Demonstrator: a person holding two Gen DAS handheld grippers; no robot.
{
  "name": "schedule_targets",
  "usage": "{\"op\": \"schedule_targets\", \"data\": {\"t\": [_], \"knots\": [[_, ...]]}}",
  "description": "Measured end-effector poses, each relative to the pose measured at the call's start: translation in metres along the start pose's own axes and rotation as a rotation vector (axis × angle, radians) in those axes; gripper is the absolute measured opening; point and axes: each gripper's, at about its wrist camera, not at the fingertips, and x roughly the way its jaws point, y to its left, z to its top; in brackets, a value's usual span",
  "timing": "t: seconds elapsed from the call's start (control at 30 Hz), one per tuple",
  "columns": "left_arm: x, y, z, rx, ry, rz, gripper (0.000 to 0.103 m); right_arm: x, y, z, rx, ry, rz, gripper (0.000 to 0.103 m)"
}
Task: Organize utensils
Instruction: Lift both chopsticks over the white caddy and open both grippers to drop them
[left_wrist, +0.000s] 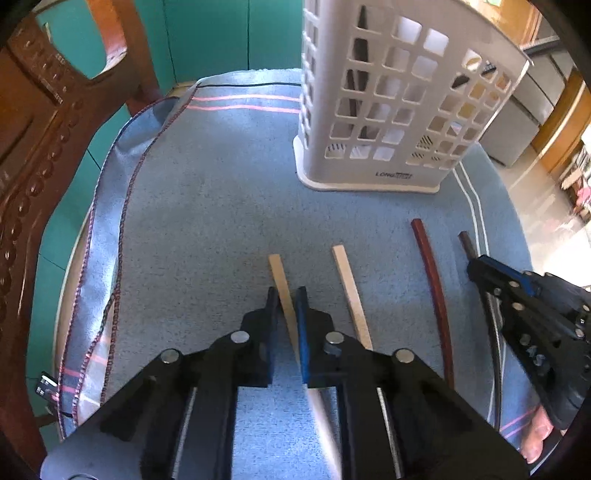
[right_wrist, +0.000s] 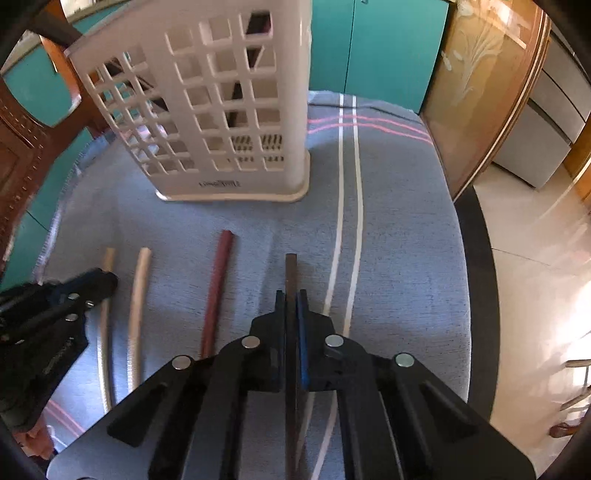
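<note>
— Chopsticks are laid in a row on the blue cloth (left_wrist: 207, 206): how are the tools posed over them?

— The left gripper (left_wrist: 286, 295) is held low and level over the leftmost pale chopstick (left_wrist: 279, 273); its fingers are narrowly parted, the stick is seen between them, and a firm grip cannot be told. The right gripper (right_wrist: 291, 299) is closed on the dark brown chopstick (right_wrist: 290, 269), which is pinched near its far end.

— What is found between them?

— A second pale chopstick (left_wrist: 347, 280) and a red chopstick (left_wrist: 428, 266) are left lying apart, between the two tools.

— And the room beyond?

— The white lattice holder (left_wrist: 388, 110) is stood upright at the far side, with dark utensils seen inside. Bare cloth is left between it and the stick tips. The table edge (right_wrist: 476, 258) is met on the right, a carved wooden chair (left_wrist: 33, 155) on the left.
</note>
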Motion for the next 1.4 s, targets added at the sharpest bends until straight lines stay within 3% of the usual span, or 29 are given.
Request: {"op": "schedule_targets", "data": {"t": [0.13,0.3,0.6,0.83,1.0,1.2,1.4], "knots": [[-0.017,0.004,0.001,0.006,-0.051,-0.003,0.007,-0.036,-0.005,0.003,0.020,-0.089,0.045,0.006],[-0.073,0.003,-0.002,0.020,-0.172,-0.061,0.007,-0.093,-0.019,0.002,0.063,-0.206,0.131,0.006],[-0.230,-0.006,0.011,0.063,-0.544,-0.174,0.007,-0.214,-0.055,0.019,0.121,-0.476,0.260,0.007],[-0.296,0.001,0.070,-0.019,-0.803,-0.189,0.007,-0.280,-0.066,0.077,0.186,-0.714,0.297,0.007],[-0.279,0.013,0.102,-0.105,-0.818,-0.198,0.007,-0.283,-0.067,0.108,0.246,-0.801,0.265,0.007],[-0.254,0.025,0.124,-0.159,-0.831,-0.189,0.007,-0.246,-0.065,0.126,0.286,-0.812,0.238,0.007],[-0.226,0.011,0.126,-0.129,-0.783,-0.130,0.007,-0.192,-0.055,0.134,0.259,-0.681,0.198,0.007]]}}
